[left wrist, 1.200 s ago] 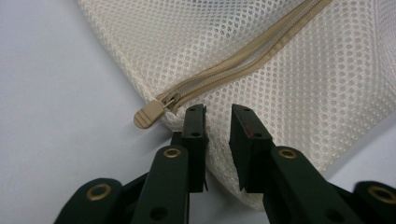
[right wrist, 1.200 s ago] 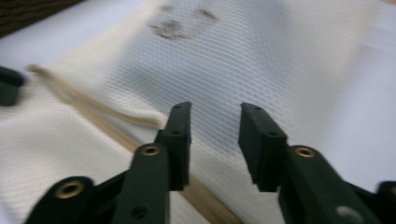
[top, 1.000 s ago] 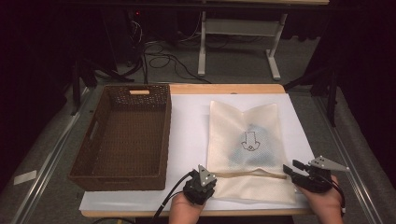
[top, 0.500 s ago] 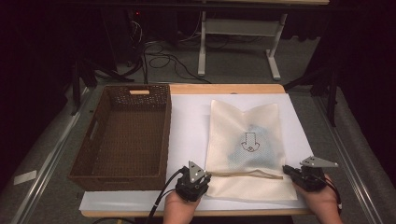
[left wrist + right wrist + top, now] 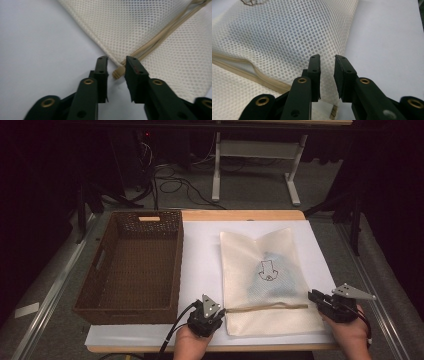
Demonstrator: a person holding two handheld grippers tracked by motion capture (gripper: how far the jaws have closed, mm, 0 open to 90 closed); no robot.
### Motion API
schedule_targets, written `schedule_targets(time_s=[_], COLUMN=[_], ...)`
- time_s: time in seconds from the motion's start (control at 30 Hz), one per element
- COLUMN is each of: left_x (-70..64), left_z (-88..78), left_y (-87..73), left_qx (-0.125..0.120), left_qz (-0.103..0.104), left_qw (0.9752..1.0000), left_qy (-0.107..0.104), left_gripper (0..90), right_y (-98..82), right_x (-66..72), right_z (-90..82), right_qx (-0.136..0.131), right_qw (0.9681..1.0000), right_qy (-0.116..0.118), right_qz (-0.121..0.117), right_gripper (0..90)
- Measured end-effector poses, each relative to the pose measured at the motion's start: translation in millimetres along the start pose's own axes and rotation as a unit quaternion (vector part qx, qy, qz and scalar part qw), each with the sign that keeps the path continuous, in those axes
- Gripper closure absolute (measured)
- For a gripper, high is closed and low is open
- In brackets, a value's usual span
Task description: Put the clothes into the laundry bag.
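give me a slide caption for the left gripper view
Left gripper with jaws slightly apart around the knotted end of the tan drawstring at the white mesh bag's corner.

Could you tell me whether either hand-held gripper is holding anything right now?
Nothing is held: both stand slightly open, the left hand-held gripper around the drawstring end, the right hand-held gripper over the mesh bag.

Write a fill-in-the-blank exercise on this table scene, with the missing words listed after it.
1. The mesh bag lies flat on the white sheet, to the right of the brown wicker ____.
2. A tan ____ runs across the bag's near part, from the left gripper to the right gripper.
3. In the left gripper view, the knotted end of that cord lies ____ the two black jaws.
4. The picture printed on the bag is an ____.

Missing words: basket; cord; between; arrow
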State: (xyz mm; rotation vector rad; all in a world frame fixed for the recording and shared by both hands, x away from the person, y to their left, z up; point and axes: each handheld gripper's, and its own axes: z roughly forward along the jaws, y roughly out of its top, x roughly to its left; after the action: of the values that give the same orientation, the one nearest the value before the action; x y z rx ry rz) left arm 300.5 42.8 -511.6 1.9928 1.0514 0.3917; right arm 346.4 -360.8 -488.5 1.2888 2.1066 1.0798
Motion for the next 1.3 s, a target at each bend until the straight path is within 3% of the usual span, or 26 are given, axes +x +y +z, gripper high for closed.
schedule_targets(time_s=[0.07, 0.13, 0.23, 0.33, 0.4, 0.5, 0.63, 0.93, 1.3], left_x=[-0.1, 0.3, 2.7, 3.2, 4.0, 2.4, 2.7, 2.1, -3.5], left_z=[5.5, 12.4, 15.1, 16.5, 16.5, 14.7, 8.9, -2.8, 0.1], left_y=[-1.4, -2.9, -2.0, -3.2, -3.4, -2.4, -0.1, 5.8, 10.1], left_qx=[0.006, 0.015, 0.016, 0.015, 0.016, 0.023, 0.021, -0.007, -0.026], left_qz=[-0.006, -0.005, -0.021, -0.033, -0.041, -0.033, -0.029, -0.032, -0.016], left_qw=[1.0000, 0.9999, 0.9996, 0.9992, 0.9982, 0.9984, 0.9986, 0.9989, 0.9993], left_qy=[-0.002, 0.001, -0.007, -0.019, -0.040, -0.041, -0.038, -0.034, -0.021], left_gripper=[63.3, 62.5, 61.7, 63.5, 72.1, 79.8, 80.5, 80.5, 80.4], right_y=[0.6, 0.7, 1.1, 1.2, 1.2, 1.0, 1.3, 1.5, 1.3], right_x=[2.6, 4.6, 7.3, 8.0, 8.0, 7.9, 7.5, 8.5, 10.1], right_z=[-1.3, 0.1, 0.9, 0.6, 1.1, 1.5, 0.2, -0.3, 0.0], right_qx=[-0.003, -0.001, 0.000, -0.001, -0.002, 0.001, -0.002, -0.005, -0.002], right_qw=[1.0000, 1.0000, 0.9999, 0.9999, 0.9999, 0.9999, 0.9999, 0.9999, 0.9999], right_qy=[0.003, 0.006, 0.008, 0.010, 0.010, 0.010, 0.008, 0.009, 0.009], right_qz=[-0.003, -0.007, -0.010, -0.012, -0.011, -0.008, -0.009, -0.010, -0.009], right_gripper=[75.6, 75.6, 75.6, 75.6, 75.6, 75.6, 75.6, 75.7, 75.6])
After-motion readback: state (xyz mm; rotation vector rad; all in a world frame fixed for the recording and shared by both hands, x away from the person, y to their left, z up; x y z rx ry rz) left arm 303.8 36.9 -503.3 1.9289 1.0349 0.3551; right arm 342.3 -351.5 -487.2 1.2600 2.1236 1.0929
